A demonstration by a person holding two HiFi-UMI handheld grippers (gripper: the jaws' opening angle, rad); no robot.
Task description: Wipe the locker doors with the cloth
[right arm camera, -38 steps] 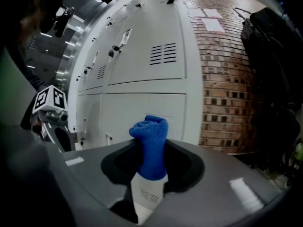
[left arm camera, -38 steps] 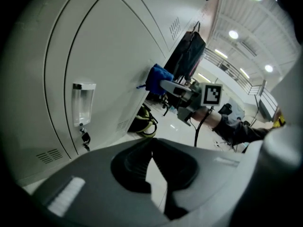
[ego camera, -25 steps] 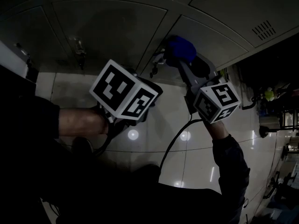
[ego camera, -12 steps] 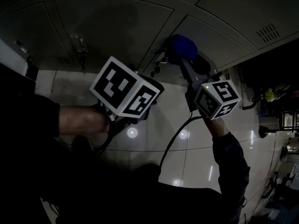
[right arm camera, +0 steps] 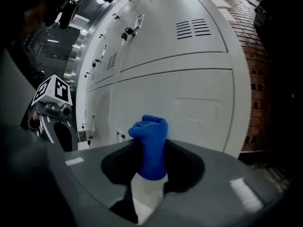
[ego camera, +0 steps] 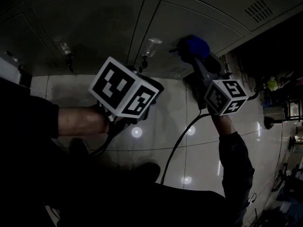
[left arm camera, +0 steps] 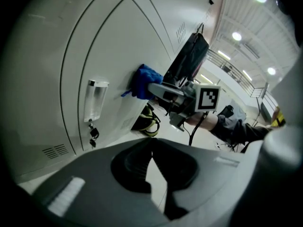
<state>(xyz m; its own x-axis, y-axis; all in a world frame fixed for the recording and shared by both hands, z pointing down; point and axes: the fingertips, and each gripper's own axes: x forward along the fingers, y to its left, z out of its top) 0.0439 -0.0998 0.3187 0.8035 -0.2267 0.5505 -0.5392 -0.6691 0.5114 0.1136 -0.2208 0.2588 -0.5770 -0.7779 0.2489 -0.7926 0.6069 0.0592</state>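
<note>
- Right gripper (right arm camera: 150, 161): dark matte jaws pinched onto a blue cloth (right arm camera: 150, 141). Nubby, terry-like fabric, bunched into a rounded wad standing up past the jaw tips.
- Head view: same cloth (ego camera: 195, 47) out ahead of the right gripper (ego camera: 201, 60), low on the locker doors (ego camera: 94, 27). Left gripper view: cloth (left arm camera: 142, 82) pressed against a door face.
- Locker doors: smooth, pale painted sheet metal, flat panels set off by thin seams with rounded corners. A block of narrow vent slots (right arm camera: 194, 28) punched into an upper panel.
- Left gripper (left arm camera: 152, 164): jaw tips met with nothing between them, only a slim wedge of floor visible lower down. Held off the doors, near a clear, boxy plastic holder (left arm camera: 95, 100) fixed to one door, small dark keys (left arm camera: 92, 134) dangling beneath it.
- Glossy floor tiles (ego camera: 156, 141) below both grippers, dotted with lamp glints. Black cable (ego camera: 177, 145) curving down from the right gripper.
- Rough red brick wall (right arm camera: 265, 70) just beyond the end locker.
</note>
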